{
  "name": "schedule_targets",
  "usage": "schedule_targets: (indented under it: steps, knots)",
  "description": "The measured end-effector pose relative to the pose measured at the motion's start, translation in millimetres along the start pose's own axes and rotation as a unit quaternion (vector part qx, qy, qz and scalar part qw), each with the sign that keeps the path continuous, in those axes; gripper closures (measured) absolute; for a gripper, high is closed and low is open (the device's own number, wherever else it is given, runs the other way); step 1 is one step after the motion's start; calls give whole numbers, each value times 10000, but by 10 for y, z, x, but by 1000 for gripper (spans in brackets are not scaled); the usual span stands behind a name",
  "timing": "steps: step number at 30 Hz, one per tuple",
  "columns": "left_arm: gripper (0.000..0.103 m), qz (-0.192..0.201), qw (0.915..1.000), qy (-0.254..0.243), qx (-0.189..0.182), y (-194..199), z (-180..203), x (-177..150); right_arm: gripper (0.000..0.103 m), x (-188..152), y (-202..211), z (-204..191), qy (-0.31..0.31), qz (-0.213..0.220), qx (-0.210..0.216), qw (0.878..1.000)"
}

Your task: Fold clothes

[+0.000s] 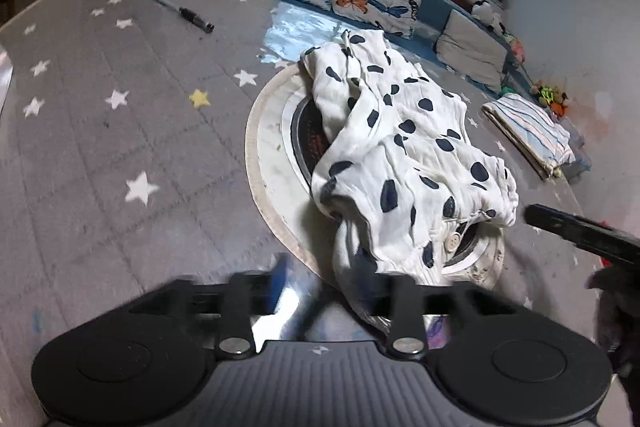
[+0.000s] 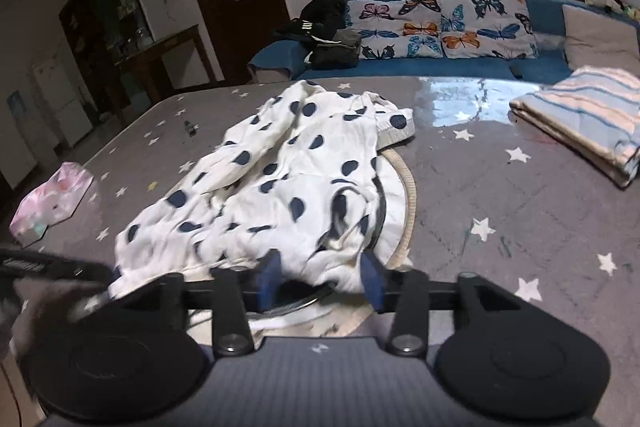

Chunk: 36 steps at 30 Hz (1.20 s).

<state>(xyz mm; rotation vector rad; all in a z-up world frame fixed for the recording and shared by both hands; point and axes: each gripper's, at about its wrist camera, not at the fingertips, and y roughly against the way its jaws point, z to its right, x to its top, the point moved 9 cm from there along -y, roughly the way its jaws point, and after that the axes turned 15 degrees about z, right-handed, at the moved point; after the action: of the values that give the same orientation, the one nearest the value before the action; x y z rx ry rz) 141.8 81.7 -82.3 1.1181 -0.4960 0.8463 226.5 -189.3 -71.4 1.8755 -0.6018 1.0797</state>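
A white garment with navy polka dots [image 1: 404, 147] [image 2: 280, 179] lies crumpled on the grey star-patterned table [image 1: 100, 131], draped over a round inset burner with a pale ring [image 1: 264, 131]. My left gripper [image 1: 324, 287] is open at the garment's near hem, which reaches its right finger; the fingers are blurred. My right gripper [image 2: 320, 279] is open, with the garment's near edge lying between its blue fingers [image 2: 267, 277]. Each gripper's black body shows at the edge of the other's view, at the right of the left wrist view and at the left of the right wrist view.
A folded striped cloth [image 1: 528, 131] [image 2: 580, 123] lies on the table's far right. A black pen [image 1: 184, 13] lies far left, and a pink packet [image 2: 52, 203] sits near the left edge. Behind the table is a blue sofa with butterfly cushions [image 2: 444, 27].
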Motion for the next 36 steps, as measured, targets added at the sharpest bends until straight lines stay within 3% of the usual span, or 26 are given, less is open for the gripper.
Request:
schedule_targets:
  steps: [4,8,9,10,11,12,16,22,25,28,31,33,35,36]
  knots:
    - [38,-109,9998,97,-122,-64,120,-62,52,-174,-206,89,-256,-62,33,9996]
    - [40,-95,9999,-17,-42,-156,219,-82,54,-217,-249,116,-658,32,241,9975]
    - [43,-103,9999,-31,-49,-171,238,-88,59,-219,-247,105,-705,54,300,9970]
    - [56,-111,9999,-44,-56,-187,258,-94,63,-218,-239,83,-697,70,362,9969]
    - [70,-131,9999,-44,-66,-205,272,-103,74,-216,-216,48,-675,104,426,9968]
    - [76,-160,9998,-23,-85,-219,277,-114,87,-206,-194,23,-680,136,460,9965]
    - [92,-124,9998,-72,-169,-190,282,-85,95,-102,-31,-68,-697,245,516,9959]
    - [96,116,9993,-284,-234,44,189,146,98,50,328,-220,-928,348,778,9920]
    - [96,18,9988,-350,-354,163,126,163,99,35,502,-283,-1056,244,843,9905]
    - [95,-197,9979,-471,-395,244,45,103,96,-105,614,-319,-874,-131,574,9944]
    - [92,-317,9980,-509,-188,233,-86,14,81,-212,613,-339,-601,-195,380,9973]
    - [77,-328,9983,-465,-126,224,-123,-8,66,-245,559,-338,-643,-210,364,9970]
    - [47,-306,9987,-388,-99,215,-136,-12,65,-277,476,-324,-647,-211,348,9971]
    - [46,-295,9989,-350,-86,211,-142,-14,65,-304,415,-301,-672,-211,358,9969]
